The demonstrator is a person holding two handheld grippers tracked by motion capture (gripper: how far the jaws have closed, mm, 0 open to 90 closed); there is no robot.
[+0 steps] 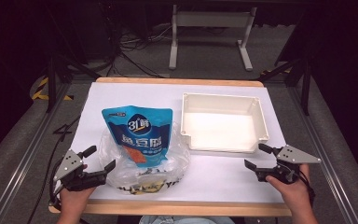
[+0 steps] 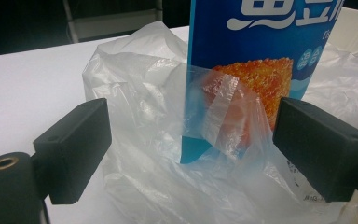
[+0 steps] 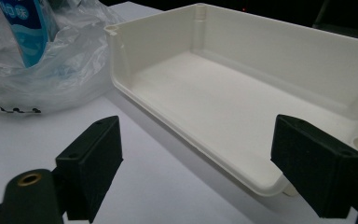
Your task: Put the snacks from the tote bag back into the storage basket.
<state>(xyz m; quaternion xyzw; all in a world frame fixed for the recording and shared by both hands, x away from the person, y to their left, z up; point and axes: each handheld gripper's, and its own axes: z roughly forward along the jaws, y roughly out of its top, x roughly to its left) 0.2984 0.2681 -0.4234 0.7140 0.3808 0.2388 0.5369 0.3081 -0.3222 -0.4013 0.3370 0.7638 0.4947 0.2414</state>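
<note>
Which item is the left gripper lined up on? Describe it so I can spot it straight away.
On the white table, left of the white tray, lies a crumpled clear plastic bag. Standing in it is the blue snack pouch, the one brightly coloured thing there, with white lettering and an orange food picture. The open left gripper faces it.

A blue pouch [image 1: 139, 133] printed with white characters and an orange food picture is standing upright inside a crumpled clear bag [image 1: 142, 163], just left of the white tray [image 1: 261, 122]. The bag is slumping open around the pouch's lower half.
</note>
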